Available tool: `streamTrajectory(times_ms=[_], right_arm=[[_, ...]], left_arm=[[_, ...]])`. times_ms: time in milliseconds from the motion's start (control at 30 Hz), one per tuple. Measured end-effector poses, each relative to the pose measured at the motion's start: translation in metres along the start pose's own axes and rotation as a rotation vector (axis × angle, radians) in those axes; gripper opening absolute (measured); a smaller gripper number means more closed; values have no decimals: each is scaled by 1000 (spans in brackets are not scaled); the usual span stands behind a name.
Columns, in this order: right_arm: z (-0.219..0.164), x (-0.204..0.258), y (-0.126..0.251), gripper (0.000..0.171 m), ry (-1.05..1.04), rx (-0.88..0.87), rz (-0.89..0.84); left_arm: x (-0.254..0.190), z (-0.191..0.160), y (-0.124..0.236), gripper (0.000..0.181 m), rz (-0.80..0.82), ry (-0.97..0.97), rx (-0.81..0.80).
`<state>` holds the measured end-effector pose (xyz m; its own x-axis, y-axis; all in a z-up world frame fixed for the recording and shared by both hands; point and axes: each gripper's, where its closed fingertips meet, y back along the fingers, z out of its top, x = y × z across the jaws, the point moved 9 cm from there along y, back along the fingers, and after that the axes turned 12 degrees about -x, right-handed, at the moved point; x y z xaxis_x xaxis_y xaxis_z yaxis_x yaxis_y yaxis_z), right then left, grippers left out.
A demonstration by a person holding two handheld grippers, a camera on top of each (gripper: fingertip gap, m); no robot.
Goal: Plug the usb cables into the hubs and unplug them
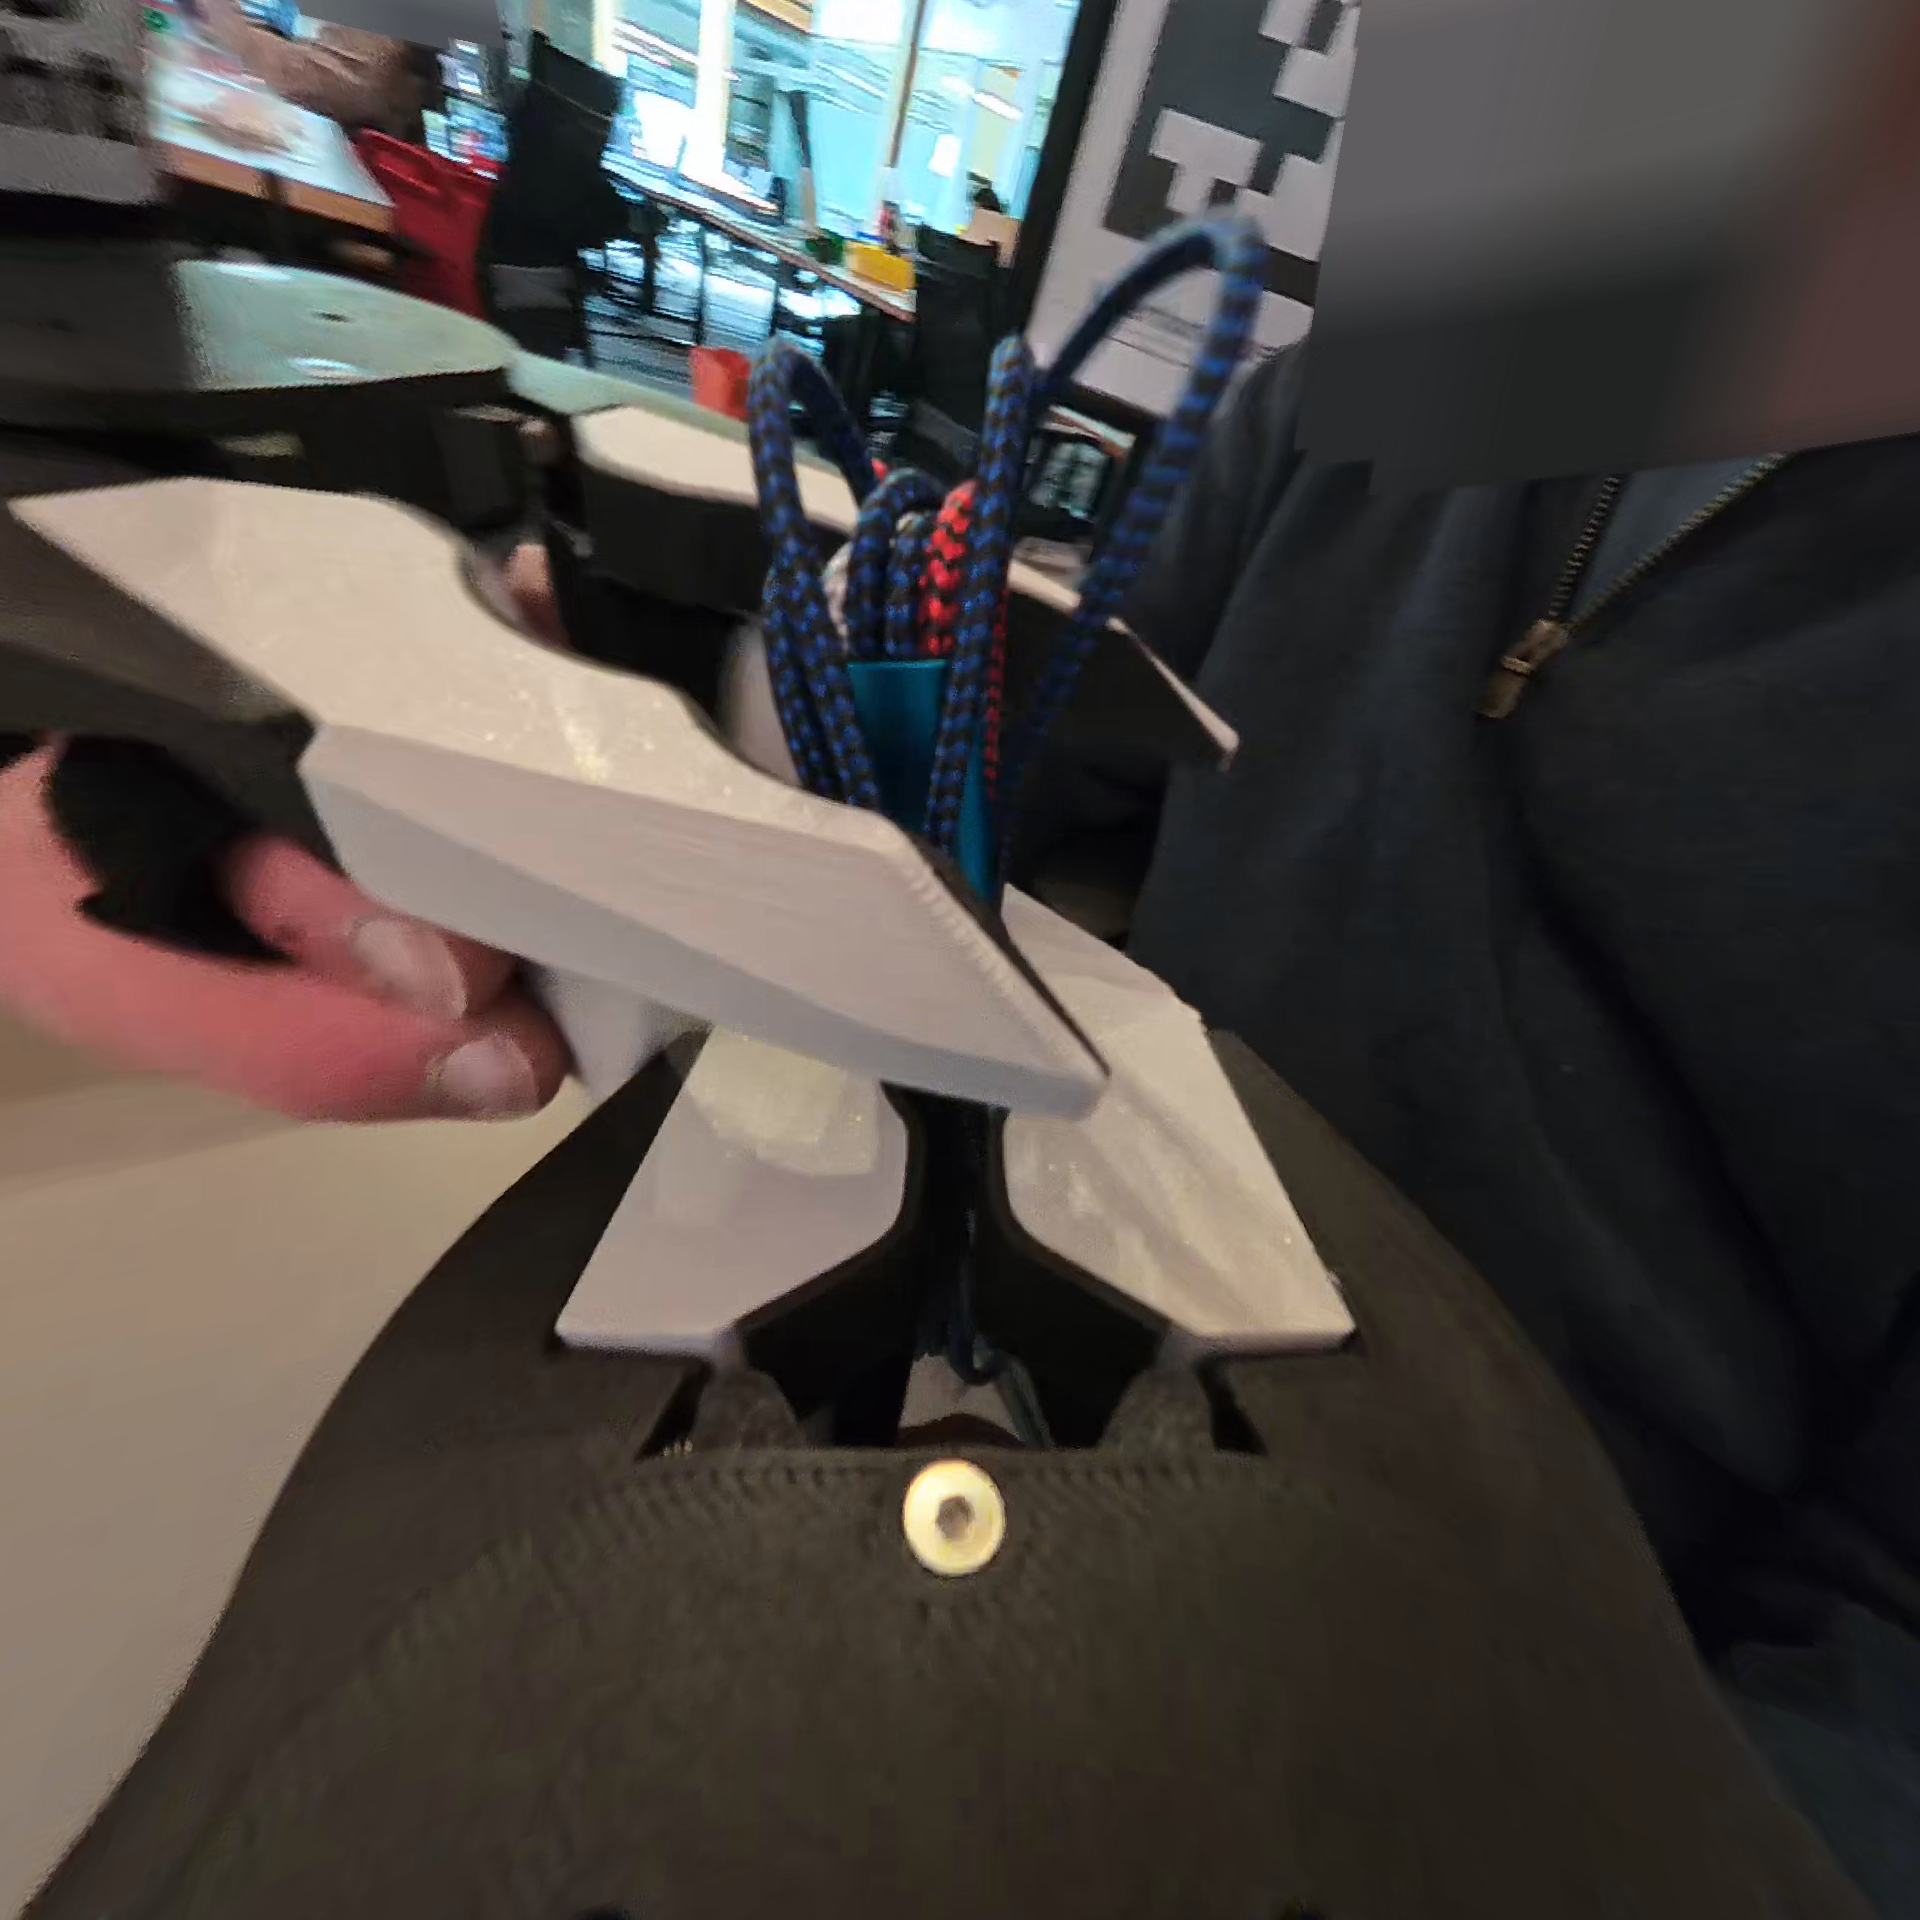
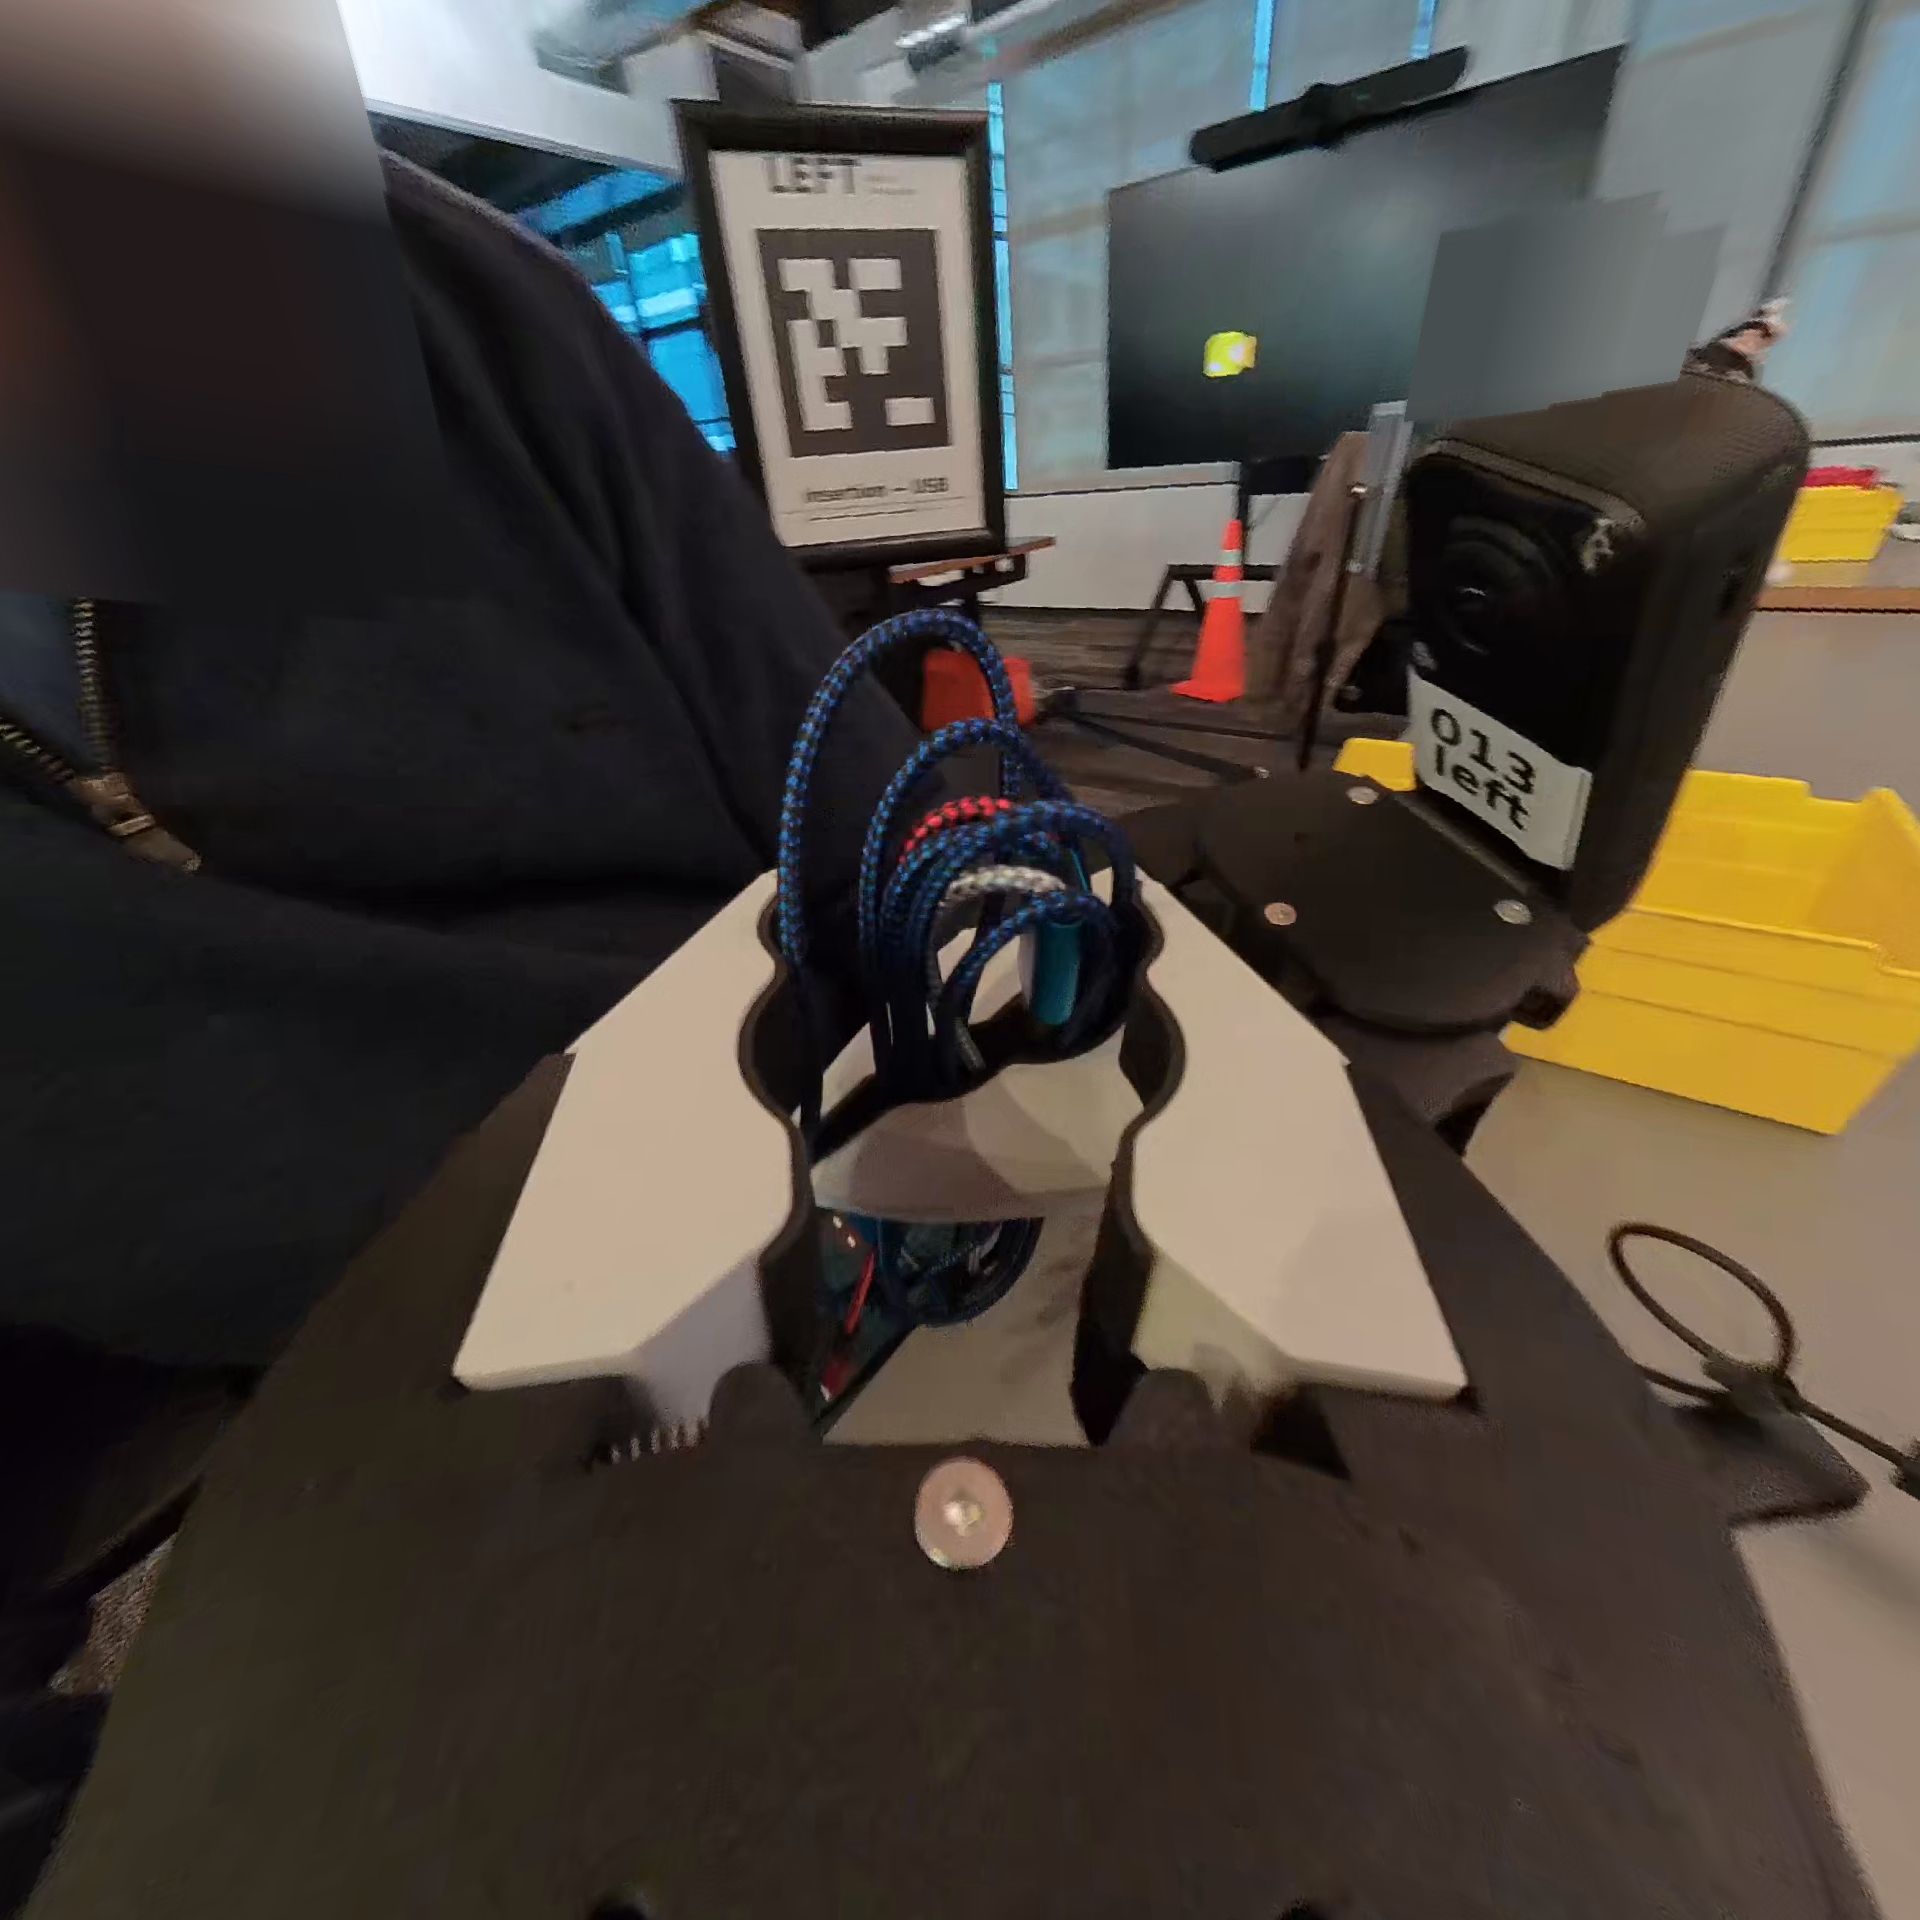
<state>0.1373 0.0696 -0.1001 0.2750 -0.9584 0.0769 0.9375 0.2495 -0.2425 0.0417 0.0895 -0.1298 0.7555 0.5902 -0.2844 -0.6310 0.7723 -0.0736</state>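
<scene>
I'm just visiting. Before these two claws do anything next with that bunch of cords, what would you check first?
1. Left gripper holds the braided cable bundle: ok, jaws nearly closed with cords between them.
2. Right gripper ready to grab: ok, jaws wide open around the bundle.
3. One cable singled out: not ok, the loops are tangled together.
4. Teal piece identified as plug or hub: cannot tell.
5. Hub ports in sight: not ok, none shows in either view.

Left claw (image 1: 951, 1049) nearly closed, right claw (image 2: 961, 935) crossing over it
</scene>
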Motion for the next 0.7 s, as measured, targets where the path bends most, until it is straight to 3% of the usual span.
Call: streamTrajectory(times_ms=[167,367,700], right_arm=[[-7,1,1,36,-26,-69,127],[-7,-2,0,21,26,-90,7],[4,-8,24,15,92,-66,-314]], left_arm=[[-6,-5,-6,2,-106,18,0],[0,-5,0,5,-87,26,-55],[9,10,12,23,237,-25,-73]])
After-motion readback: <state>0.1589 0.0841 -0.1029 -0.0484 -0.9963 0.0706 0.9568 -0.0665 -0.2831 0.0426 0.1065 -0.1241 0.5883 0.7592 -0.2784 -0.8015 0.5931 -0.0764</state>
